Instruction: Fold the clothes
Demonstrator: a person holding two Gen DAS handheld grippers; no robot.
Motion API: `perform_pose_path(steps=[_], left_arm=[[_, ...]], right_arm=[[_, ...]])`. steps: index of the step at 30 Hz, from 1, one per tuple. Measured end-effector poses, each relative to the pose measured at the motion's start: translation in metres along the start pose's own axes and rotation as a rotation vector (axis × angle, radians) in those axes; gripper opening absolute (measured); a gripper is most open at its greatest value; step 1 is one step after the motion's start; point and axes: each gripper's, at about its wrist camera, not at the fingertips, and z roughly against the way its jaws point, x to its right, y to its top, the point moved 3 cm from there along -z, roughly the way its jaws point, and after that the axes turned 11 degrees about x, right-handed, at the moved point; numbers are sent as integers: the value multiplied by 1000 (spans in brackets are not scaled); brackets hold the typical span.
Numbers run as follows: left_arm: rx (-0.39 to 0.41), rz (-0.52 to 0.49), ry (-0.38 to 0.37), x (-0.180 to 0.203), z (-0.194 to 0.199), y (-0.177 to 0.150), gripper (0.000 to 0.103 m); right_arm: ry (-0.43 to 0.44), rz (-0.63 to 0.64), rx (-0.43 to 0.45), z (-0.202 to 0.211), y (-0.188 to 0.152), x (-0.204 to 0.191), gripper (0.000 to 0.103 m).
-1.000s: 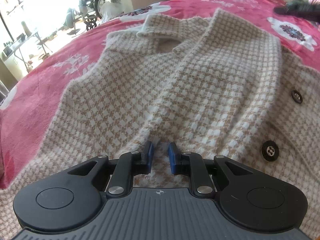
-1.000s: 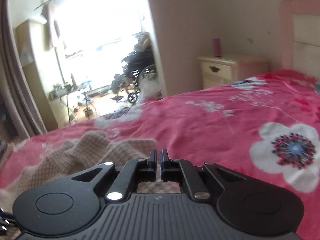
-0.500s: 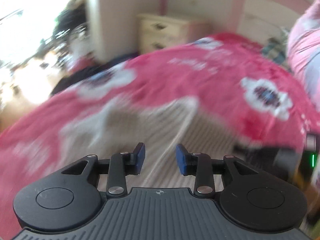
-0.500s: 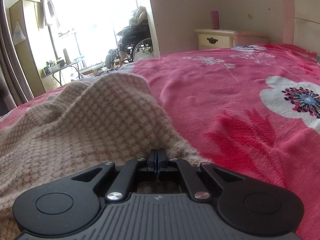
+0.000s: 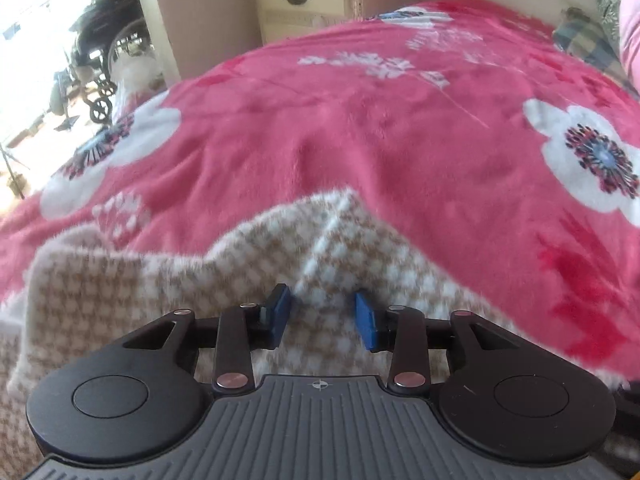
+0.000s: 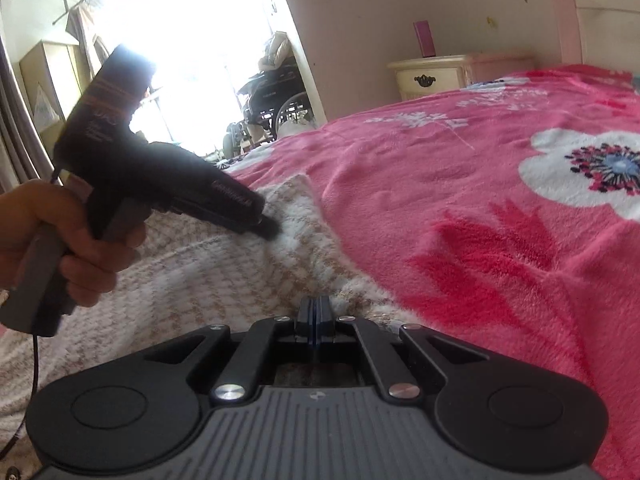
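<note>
Pink floral blanket [image 5: 360,128] covered the bed, with a wide bare stretch from 12 to 3 o'clock in both views. Nightstand [image 5: 308,4] stood past the far edge of the bed at 12 o'clock, wheelchair [image 5: 100,64] off at 10 o'clock. The houndstooth garment [image 5: 224,264] lay at the near edge of the bed, its folded edge peaking at 12 o'clock just ahead of the left gripper [image 5: 323,314]. Left gripper sat over the cloth, blue pads wide apart with fabric between, not pinched. In the right wrist view the garment [image 6: 208,264] spread toward 9 o'clock. Right gripper [image 6: 315,312] was closed at the garment's hem; whether it pinched cloth, cannot tell. A hand [image 6: 52,240] held the left gripper's handle at 9 o'clock.
</note>
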Motion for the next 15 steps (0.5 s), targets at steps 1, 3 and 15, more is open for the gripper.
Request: perform_pose_path(steps=[1, 3, 15], left_arm=[[5, -6, 10, 1, -3, 2, 37], [16, -17, 29, 2, -9, 5, 37], [102, -4, 227, 14, -30, 12, 39]], right_arm=[[3, -6, 1, 0, 0, 1, 0], [7, -15, 4, 1, -1, 2, 0], [11, -30, 9, 3, -2, 3, 0]])
